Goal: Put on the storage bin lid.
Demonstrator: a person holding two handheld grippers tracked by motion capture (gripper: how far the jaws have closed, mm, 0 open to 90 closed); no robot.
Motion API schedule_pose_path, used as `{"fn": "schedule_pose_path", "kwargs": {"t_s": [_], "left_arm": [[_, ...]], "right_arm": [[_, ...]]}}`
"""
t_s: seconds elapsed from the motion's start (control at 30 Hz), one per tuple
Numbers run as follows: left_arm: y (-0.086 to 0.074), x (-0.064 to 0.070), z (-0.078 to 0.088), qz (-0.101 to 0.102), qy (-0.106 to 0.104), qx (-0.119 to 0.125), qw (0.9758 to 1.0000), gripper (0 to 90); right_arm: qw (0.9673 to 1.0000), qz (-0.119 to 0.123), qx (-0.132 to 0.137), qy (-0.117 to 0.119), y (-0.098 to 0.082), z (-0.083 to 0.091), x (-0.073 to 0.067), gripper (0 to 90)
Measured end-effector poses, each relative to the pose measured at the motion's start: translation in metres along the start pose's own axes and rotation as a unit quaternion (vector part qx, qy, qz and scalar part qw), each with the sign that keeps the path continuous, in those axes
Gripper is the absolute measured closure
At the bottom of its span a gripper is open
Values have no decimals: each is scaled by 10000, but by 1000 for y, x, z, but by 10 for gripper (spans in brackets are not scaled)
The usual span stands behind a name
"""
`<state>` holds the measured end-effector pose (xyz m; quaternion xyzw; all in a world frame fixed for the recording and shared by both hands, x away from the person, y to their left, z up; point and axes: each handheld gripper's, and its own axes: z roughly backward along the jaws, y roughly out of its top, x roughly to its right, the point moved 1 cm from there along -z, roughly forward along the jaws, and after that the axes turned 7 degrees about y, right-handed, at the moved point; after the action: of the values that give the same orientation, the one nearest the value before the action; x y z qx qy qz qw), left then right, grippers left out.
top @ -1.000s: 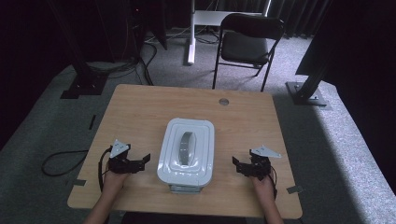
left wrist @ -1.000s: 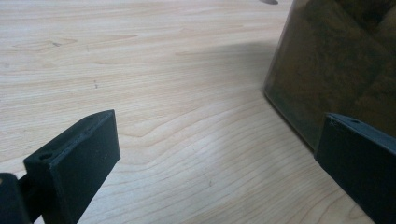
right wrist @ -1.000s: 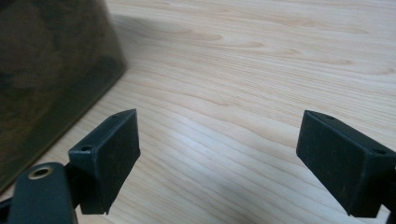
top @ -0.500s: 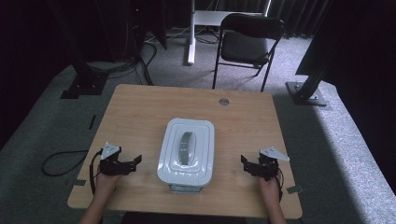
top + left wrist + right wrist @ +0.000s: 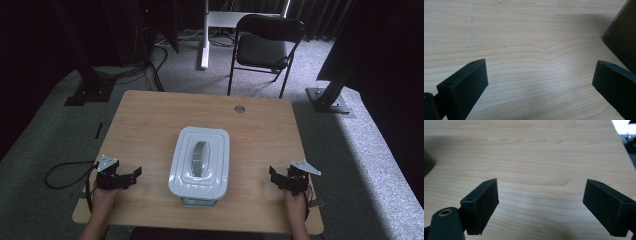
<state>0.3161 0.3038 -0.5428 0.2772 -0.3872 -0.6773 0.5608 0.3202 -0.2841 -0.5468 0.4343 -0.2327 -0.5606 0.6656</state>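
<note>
High view: both tools have drawn back toward the counter's (image 5: 150,120) near edge, the left tool (image 5: 131,176) and right tool (image 5: 274,176) now well apart from the white lidded box (image 5: 200,161) at center. Gripper views: each tool's jaws gape wide over bare wood.

- We see the box (image 5: 622,37) in the left gripper view as a dark corner, cut by the right edge.
- In the right gripper view the box (image 5: 427,163) is a dark sliver at the left edge.
- Forearms cut off at the bottom of the high view.
- Chair (image 5: 265,42) legs partly lost in shadow.
</note>
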Motion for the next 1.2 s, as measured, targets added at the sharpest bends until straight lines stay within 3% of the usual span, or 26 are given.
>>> {"fn": "schedule_pose_path", "kwargs": {"t_s": [0.17, 0.3, 0.57, 0.73, 0.83, 0.97, 1.13, 1.2], "left_arm": [[-5, -9, 1, 59, 127, -104, 9998, 8], [-8, -15, 3, 113, 208, -204, 9995, 8], [-15, -24, 6, 171, 385, -381, 9984, 8], [-20, -28, 8, 236, 470, -453, 9976, 8], [-22, -31, 8, 261, 516, -537, 9969, 8], [-25, -32, 6, 271, 608, -703, 9953, 8], [-25, -32, 5, 214, 786, -817, 9933, 8], [-26, -29, 4, -67, 913, -935, 9914, 8]], "right_arm": [[9996, -190, -65, -200, -4, 4, 11, 123], [9987, -166, -178, -446, -9, 7, 17, 123], [9974, -310, -340, -548, -17, 11, 27, 123], [9969, -271, -411, -618, -22, 14, 29, 123], [9951, -233, -578, -763, -27, 14, 30, 123], [9940, -292, -702, -787, -31, 13, 33, 122], [9941, -301, -673, -797, -32, 13, 33, 122], [9929, -207, -741, -907, -32, 12, 31, 123]]}}
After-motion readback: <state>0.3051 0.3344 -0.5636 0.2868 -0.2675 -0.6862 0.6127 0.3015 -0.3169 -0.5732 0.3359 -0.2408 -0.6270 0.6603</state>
